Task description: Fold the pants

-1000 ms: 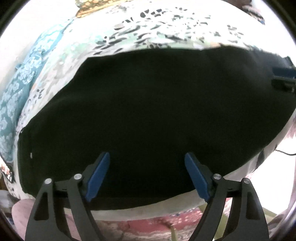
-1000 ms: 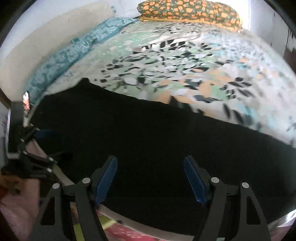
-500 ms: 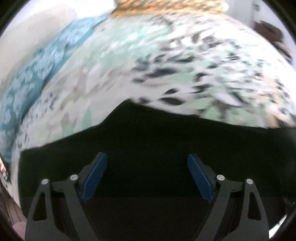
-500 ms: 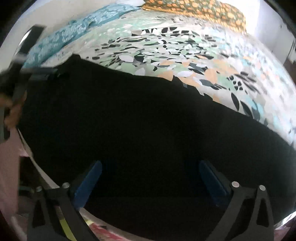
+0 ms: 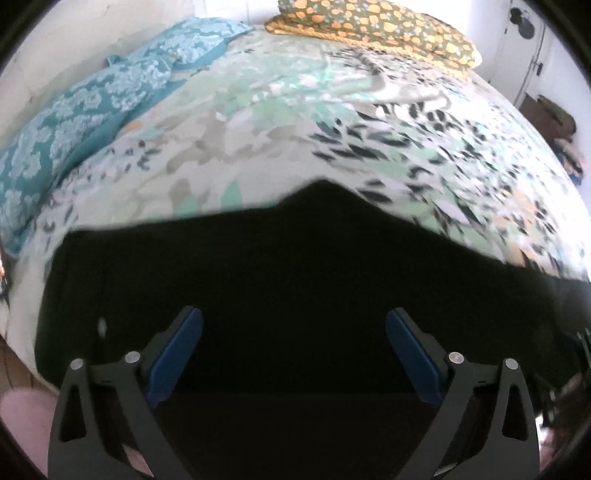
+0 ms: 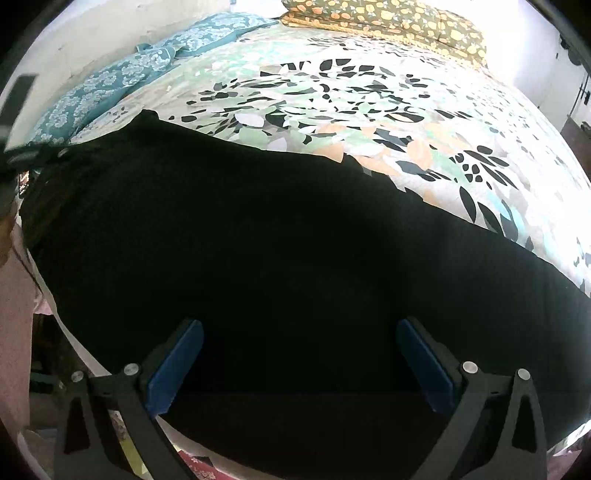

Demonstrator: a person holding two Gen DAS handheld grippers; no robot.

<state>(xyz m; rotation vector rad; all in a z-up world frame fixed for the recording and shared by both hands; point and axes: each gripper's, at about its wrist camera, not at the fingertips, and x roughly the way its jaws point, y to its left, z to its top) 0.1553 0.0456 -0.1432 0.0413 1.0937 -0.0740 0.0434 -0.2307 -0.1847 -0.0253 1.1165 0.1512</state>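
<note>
- Currently both claws are spread wide, gripping nothing: left gripper (image 5: 293, 350) and right gripper (image 6: 299, 363) each hang over the black fabric pants (image 6: 258, 258), blue pads well apart.
- Pants location: spread flat along the near edge of the bed, on the floral-print bedsheet in green, black and orange (image 6: 369, 110). In the left wrist view the far edge of the pants (image 5: 295, 266) rises to a small peak at mid-frame, with the sheet (image 5: 295, 129) beyond it.
- Progress, my read: early. The cloth looks like one long dark slab, laid out and roughly flattened. Whether a leg-on-leg fold is already in, I cannot tell; the fabric is too dark to show layers or seams.
- Left to do, as I judge it: pick up an end or edge with both claws, fold it across, then fold again to a compact stack. No grasp made yet.
- Count: one pair of pants, two grippers, four blue pads in total.
- Also on the bed: one teal floral-patterned cushion or cloth (image 5: 110, 92) along the left side, one olive pillow with orange spots (image 5: 376, 33) at the far end.
- Left gripper's body shows at the left rim of the right wrist view, blurred.
</note>
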